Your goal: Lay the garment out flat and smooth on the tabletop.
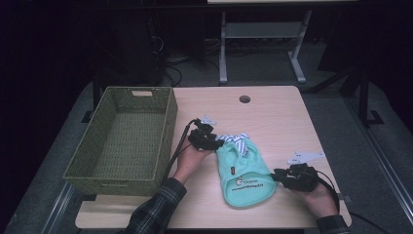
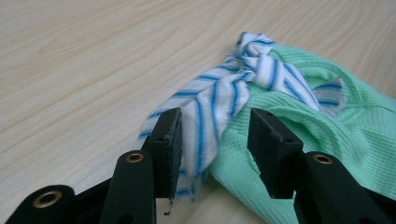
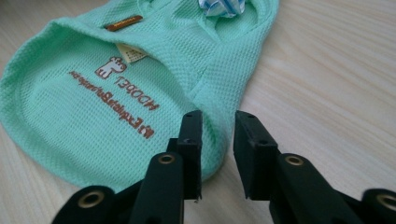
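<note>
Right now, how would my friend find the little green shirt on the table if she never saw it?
Look at the pale wooden table with a big green woven basket on its left. Right of the basket, near the front edge between the two black grippers, lies the mint green garment. It is the only cloth there, with brown print and a blue-and-white striped bow at its far end.
</note>
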A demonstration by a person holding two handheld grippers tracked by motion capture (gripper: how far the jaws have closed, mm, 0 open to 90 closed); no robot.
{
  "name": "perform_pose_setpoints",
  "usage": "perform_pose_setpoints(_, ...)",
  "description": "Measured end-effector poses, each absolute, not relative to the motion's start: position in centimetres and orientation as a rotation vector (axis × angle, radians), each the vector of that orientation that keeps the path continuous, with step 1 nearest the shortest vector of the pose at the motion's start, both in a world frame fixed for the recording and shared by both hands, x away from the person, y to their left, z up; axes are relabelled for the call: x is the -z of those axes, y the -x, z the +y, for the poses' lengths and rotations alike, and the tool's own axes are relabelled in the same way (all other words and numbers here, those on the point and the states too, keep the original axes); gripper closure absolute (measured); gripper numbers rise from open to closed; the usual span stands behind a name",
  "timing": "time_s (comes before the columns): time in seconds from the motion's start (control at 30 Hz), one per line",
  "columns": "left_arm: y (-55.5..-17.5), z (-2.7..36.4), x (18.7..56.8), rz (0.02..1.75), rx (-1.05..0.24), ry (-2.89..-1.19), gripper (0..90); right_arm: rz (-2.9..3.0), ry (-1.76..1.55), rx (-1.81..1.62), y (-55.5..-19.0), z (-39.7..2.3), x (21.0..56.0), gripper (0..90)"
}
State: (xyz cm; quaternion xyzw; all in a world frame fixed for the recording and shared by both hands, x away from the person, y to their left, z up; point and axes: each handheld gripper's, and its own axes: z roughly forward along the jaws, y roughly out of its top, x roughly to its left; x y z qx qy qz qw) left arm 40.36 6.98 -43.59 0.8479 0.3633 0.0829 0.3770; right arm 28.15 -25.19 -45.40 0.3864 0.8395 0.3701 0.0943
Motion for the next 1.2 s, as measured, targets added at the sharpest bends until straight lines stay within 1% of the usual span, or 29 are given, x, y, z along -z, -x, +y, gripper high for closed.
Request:
perform_pose_setpoints(0.07, -39.7, 6.7, 43.2, 0.899, -0.199, -2.188, 62.0, 2.480, -1.155, -1.107, -28.3, -25.2, 45.3, 71.6)
perform_pose_setpoints(0.17, -38.8, 6.5, 42.8, 0.856, -0.173, -2.204, 72.9, 2.480, -1.156, -1.103, -28.5, -25.3, 45.3, 79.5)
perform_pose_setpoints(0.3, -37.1, 6.1, 42.4, 0.801, -0.141, -2.221, 82.9, 2.482, -1.146, -1.095, -28.7, -25.2, 45.3, 87.6)
perform_pose_setpoints(0.4, -35.7, 5.9, 42.5, 0.757, -0.087, -2.236, 87.5, 2.488, -1.131, -1.094, -28.8, -25.1, 45.3, 89.3)
perform_pose_setpoints(0.5, -34.2, 5.8, 43.0, 0.705, -0.055, -2.276, 88.7, 2.499, -1.137, -1.079, -28.9, -24.9, 45.4, 89.5)
perform_pose_setpoints(0.6, -32.9, 5.5, 43.8, 0.691, -0.024, -2.302, 88.6, 2.506, -1.131, -1.074, -29.1, -24.8, 45.6, 89.5)
perform_pose_setpoints(0.7, -32.2, 5.2, 44.6, 0.668, -0.042, -2.369, 88.0, 2.530, -1.130, -1.066, -29.2, -24.6, 45.8, 89.6)
perform_pose_setpoints(0.93, -32.7, 5.3, 45.5, 0.683, -0.107, -2.432, 87.5, 2.587, -1.119, -1.044, -29.0, -24.0, 46.4, 89.6)
perform_pose_setpoints(1.2, -33.3, 5.6, 45.5, 0.698, -0.145, -2.435, 87.6, 2.634, -1.068, -1.047, -28.6, -23.3, 46.5, 89.6)
